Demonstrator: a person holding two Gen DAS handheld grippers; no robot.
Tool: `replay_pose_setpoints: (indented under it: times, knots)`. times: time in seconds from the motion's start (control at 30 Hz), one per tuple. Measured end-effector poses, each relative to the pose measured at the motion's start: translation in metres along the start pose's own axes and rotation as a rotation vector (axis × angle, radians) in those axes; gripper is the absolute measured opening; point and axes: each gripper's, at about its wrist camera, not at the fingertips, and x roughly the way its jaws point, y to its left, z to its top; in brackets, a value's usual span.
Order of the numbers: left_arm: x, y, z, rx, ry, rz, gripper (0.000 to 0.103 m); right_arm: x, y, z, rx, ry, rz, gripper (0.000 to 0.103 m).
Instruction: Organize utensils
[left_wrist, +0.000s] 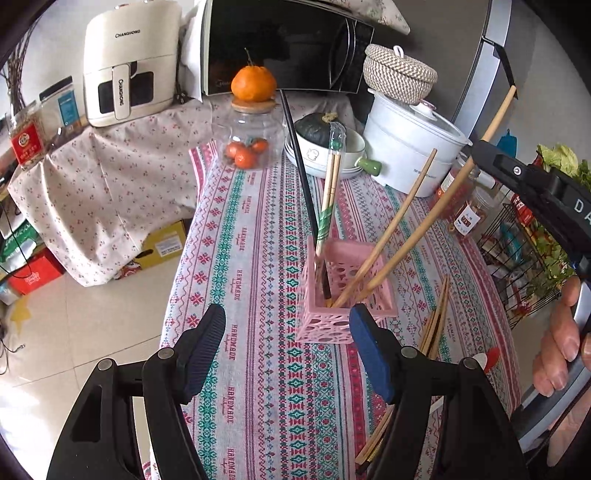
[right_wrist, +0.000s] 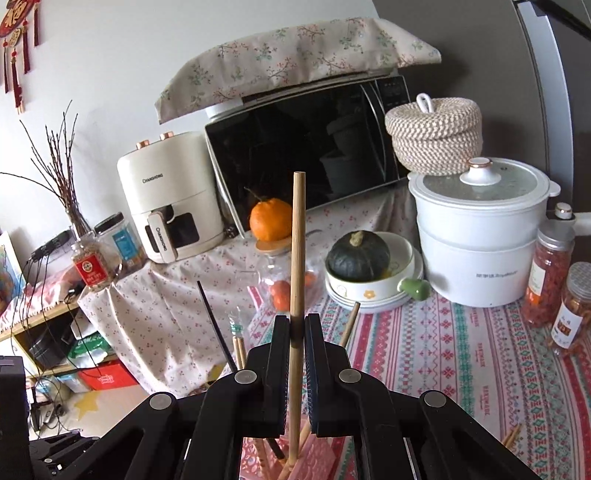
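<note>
A pink perforated holder (left_wrist: 341, 295) stands on the patterned tablecloth (left_wrist: 258, 258). It holds a black chopstick (left_wrist: 299, 166), a wrapped pair with green band (left_wrist: 328, 199), and a bamboo chopstick (left_wrist: 391, 229). My right gripper (right_wrist: 297, 332) is shut on a long bamboo chopstick (right_wrist: 297, 240) whose lower end is in the holder (right_wrist: 317, 458); this chopstick shows in the left wrist view (left_wrist: 443, 199). My left gripper (left_wrist: 288, 350) is open and empty, just in front of the holder. Several loose bamboo chopsticks (left_wrist: 436, 321) lie on the cloth to the right.
Behind stand a glass jar (left_wrist: 251, 136) with an orange on its lid, a bowl with a green squash (left_wrist: 317, 127), a white steamer pot (left_wrist: 410, 147), a microwave (left_wrist: 280, 44) and an air fryer (left_wrist: 129, 62). A wire basket (left_wrist: 524, 258) sits at the right.
</note>
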Motion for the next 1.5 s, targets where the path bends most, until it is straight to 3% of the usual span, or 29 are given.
replay_pose_setpoints:
  times: [0.17,0.3,0.4,0.53,0.83,1.17,1.37,1.47,1.5]
  knots:
    - [-0.003,-0.007,0.0,0.019,-0.006,-0.005,0.072,0.005,-0.004,-0.005,0.019,0.028,0.015,0.011]
    - [-0.005,-0.01,-0.002,0.03,-0.002,-0.008,0.074,-0.002,-0.008,-0.002,0.046,0.03,0.031,0.04]
    - [-0.007,-0.013,-0.005,0.039,-0.002,-0.014,0.076,-0.013,-0.012,0.002,0.055,0.028,0.034,0.043]
    - [-0.01,-0.02,-0.007,0.063,-0.006,-0.02,0.077,-0.028,-0.022,0.003,0.069,0.049,0.015,0.056]
    - [-0.002,-0.041,-0.023,0.095,0.075,-0.083,0.08,-0.047,-0.066,-0.016,0.126,0.266,-0.137,0.071]
    - [0.022,-0.091,-0.047,0.232,0.186,-0.103,0.08,-0.044,-0.125,-0.072,0.137,0.525,-0.285,0.076]
    - [0.043,-0.133,-0.055,0.308,0.258,-0.139,0.08,-0.048,-0.156,-0.091,0.154,0.603,-0.341,0.076]
    - [0.057,-0.159,-0.055,0.364,0.263,-0.136,0.07,-0.048,-0.17,-0.096,0.155,0.626,-0.363,0.076]
    - [0.063,-0.167,-0.053,0.377,0.27,-0.134,0.063,-0.048,-0.174,-0.096,0.159,0.631,-0.373,0.076]
